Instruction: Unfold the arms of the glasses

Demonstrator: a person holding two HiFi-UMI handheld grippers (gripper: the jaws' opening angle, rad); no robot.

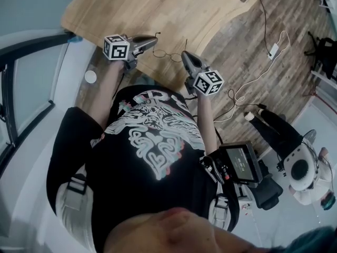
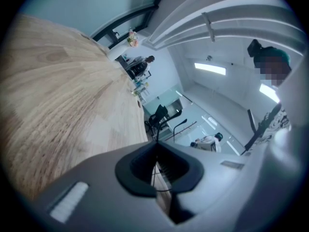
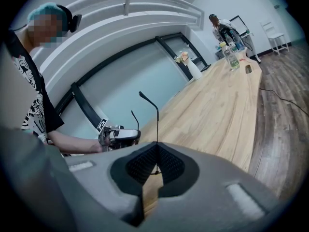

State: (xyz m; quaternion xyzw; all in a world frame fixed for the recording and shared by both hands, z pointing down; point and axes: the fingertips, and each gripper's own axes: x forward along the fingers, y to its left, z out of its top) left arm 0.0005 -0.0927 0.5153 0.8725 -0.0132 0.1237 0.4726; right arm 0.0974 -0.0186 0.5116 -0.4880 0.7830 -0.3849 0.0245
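Thin black wire glasses (image 1: 168,54) hang between the two grippers, just above the near edge of the wooden table (image 1: 158,9). My left gripper (image 1: 154,40) is shut on their left end, and my right gripper (image 1: 184,55) is shut on their right end. In the right gripper view one thin arm (image 3: 157,122) rises straight up out of the closed gripper (image 3: 157,145), and the other arm (image 3: 133,116) stands up beside the left gripper (image 3: 126,134). In the left gripper view a fine wire (image 2: 155,170) runs through the closed gripper (image 2: 156,144). The lenses are hard to make out.
The table's curved edge runs just below the grippers, with wood floor to the right. Cables (image 1: 253,83) and a white adapter (image 1: 273,50) lie on the floor. A seated person (image 1: 297,165) is at lower right. Bottles (image 3: 231,57) and a vase (image 3: 193,69) stand at the table's far end.
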